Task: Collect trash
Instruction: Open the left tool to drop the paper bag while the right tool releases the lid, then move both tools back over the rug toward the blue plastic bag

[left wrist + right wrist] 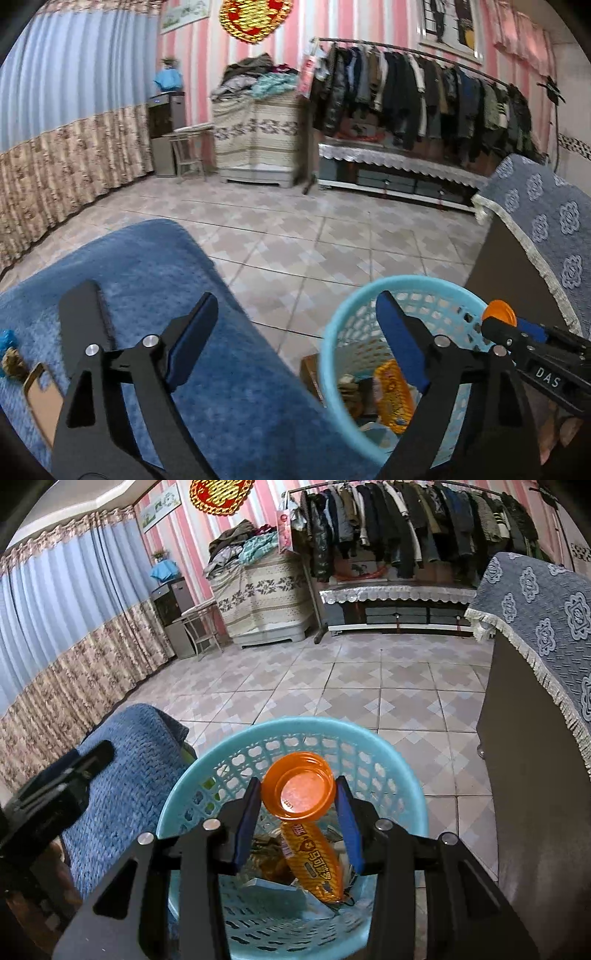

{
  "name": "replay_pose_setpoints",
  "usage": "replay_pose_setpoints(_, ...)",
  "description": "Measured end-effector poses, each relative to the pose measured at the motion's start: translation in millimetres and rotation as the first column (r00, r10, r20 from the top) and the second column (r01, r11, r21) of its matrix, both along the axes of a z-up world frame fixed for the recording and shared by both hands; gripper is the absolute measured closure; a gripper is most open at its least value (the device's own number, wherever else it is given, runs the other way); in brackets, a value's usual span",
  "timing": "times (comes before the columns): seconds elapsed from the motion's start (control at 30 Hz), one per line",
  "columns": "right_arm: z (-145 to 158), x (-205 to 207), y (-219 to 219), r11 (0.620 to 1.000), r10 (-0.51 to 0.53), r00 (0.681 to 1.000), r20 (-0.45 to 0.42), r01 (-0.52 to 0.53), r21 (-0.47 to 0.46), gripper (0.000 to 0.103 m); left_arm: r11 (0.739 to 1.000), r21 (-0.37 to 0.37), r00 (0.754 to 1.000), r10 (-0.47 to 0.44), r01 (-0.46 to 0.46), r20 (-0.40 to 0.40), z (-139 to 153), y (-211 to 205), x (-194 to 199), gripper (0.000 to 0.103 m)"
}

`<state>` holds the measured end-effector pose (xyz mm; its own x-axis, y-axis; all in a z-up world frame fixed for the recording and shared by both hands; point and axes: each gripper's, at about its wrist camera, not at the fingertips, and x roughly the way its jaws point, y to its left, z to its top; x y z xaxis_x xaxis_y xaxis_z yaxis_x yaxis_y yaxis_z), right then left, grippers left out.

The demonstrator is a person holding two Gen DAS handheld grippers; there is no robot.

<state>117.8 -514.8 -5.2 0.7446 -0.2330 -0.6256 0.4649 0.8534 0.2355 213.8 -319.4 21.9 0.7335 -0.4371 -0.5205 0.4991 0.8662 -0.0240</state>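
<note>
A light blue plastic basket (184, 797) stands on the tiled floor, holding an orange snack wrapper (314, 864) and other scraps. My right gripper (297, 794) is shut on an orange plastic lid (299, 790) and holds it above the basket's mouth. In the left wrist view the basket (332, 332) is at lower right, with the right gripper (498, 325) and the lid (498, 312) over its far rim. My left gripper (295, 325) is open and empty, between a blue blanket (147, 277) and the basket. A blue scrap (6, 339), a brown scrap (11, 365) and cardboard (40, 406) lie on the blanket at left.
A dark cabinet with a blue floral cover (535, 635) stands right of the basket. A clothes rack (406, 524), a low bench (399, 605) and a covered cabinet (262, 602) line the far wall. Curtains (55, 646) hang on the left.
</note>
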Motion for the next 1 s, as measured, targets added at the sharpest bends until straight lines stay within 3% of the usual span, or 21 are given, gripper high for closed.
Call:
replay_pose_setpoints(0.03, 0, 1, 1, 1.000, -0.002, 1.000, 0.000, 0.002, -0.007, 0.058, 1.000, -0.005, 1.000, 0.011, -0.011, 0.001, 1, 5, 0, 0.017)
replay_pose_setpoints(0.1, 3, 0, 4, 0.999, -0.016, 1.000, 0.010, 0.017, -0.027, 0.032, 1.000, -0.010, 1.000, 0.028, -0.028, 0.005, 5, 12, -2, 0.016)
replay_pose_setpoints(0.23, 11, -4, 10, 0.998, -0.033, 0.999, 0.035, 0.035, -0.057, 0.024, 0.998, -0.017, 0.998, 0.065, -0.065, 0.016, 11, 32, -7, 0.013)
replay_pose_setpoints(0.3, 13, -4, 14, 0.996, -0.037, 0.999, 0.037, 0.039, -0.075, 0.015, 0.996, -0.029, 0.997, 0.081, -0.081, 0.015, 15, 45, -9, 0.013)
replay_pose_setpoints(0.63, 30, 2, 48, 0.992, 0.008, 0.997, 0.072, 0.001, -0.129, 0.009, 0.984, -0.040, 0.982, 0.178, -0.176, 0.057, 29, 107, -30, 0.008)
replay_pose_setpoints(1.0, 37, 19, 119, 0.974, 0.142, 0.987, 0.074, -0.126, -0.189, 0.005, 0.939, -0.046, 0.936, 0.343, -0.340, 0.079, 35, 200, -46, 0.006)
